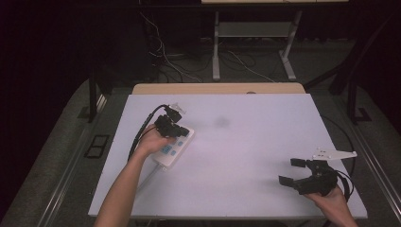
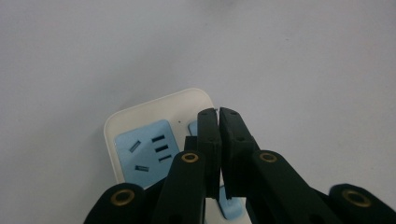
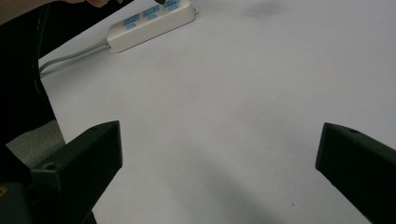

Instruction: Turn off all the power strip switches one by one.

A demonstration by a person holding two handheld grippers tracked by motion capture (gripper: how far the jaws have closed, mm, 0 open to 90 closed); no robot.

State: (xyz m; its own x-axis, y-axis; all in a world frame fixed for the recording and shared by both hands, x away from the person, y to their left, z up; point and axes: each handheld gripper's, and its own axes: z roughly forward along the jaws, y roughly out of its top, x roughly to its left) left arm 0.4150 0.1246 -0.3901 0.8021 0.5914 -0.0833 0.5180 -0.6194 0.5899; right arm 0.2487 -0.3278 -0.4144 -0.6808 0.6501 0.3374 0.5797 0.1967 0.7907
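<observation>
Pressed-together left gripper (image 2: 218, 122) hides part of power strip (image 2: 149, 126); right gripper (image 3: 219, 154) spread.

Open table (image 1: 246, 142) right of power strip (image 1: 172, 147).

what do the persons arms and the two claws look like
Both forearms are bare, no sleeves showing. The left claw and right claw are black, each with two blocky jaws, a grey three-cornered plate on top and a black trailing cable. Brass-coloured rivets sit on the left claw's linkages.
</observation>
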